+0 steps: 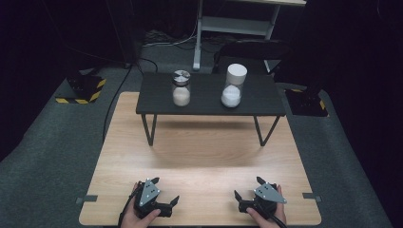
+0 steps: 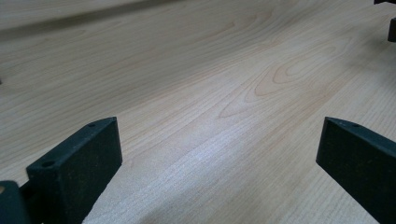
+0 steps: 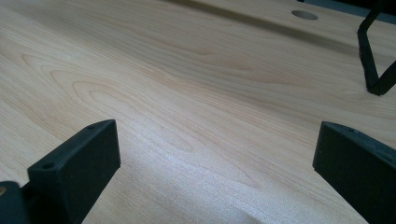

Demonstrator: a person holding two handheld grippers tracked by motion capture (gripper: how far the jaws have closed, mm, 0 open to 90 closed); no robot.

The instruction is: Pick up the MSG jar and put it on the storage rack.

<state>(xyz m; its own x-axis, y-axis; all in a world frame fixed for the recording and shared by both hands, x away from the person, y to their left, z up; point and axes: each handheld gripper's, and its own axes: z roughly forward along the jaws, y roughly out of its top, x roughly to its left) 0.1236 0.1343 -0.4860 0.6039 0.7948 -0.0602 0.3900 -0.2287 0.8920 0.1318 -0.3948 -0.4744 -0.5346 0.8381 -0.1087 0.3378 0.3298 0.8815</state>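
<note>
Two glass jars stand on a small black raised shelf at the far side of the wooden table. The left jar has a metal lid and white powder inside. The right jar is taller, with a white lid and white contents. Near the front edge, my left gripper rests open over bare wood, held by a hand. My right gripper is likewise open with nothing between its jaws. Both point inward and lie far from the jars.
The shelf stands on thin black legs, with room under it. A round hole sits in the tabletop. Grey tape marks flag the table's side edges. Hazard-striped bases and a dark chair stand on the floor beyond.
</note>
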